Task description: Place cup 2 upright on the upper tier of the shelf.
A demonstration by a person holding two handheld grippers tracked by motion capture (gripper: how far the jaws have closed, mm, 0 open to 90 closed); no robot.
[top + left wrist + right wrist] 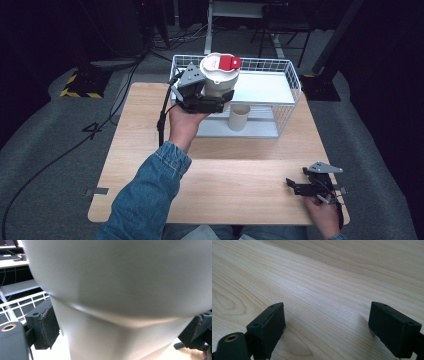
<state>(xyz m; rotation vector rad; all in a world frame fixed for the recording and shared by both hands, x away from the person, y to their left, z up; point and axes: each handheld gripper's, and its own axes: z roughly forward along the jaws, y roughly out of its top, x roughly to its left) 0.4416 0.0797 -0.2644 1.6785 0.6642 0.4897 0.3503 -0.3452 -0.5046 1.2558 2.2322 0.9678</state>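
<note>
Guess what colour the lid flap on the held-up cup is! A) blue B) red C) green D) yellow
B: the white cup clamped in the left gripper above the basket has a red flap on its lid.

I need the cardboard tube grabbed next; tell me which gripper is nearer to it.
Left. The left gripper, shut on the white container, hangs just left of the cardboard tube; the right gripper rests at the table's near right corner.
</note>
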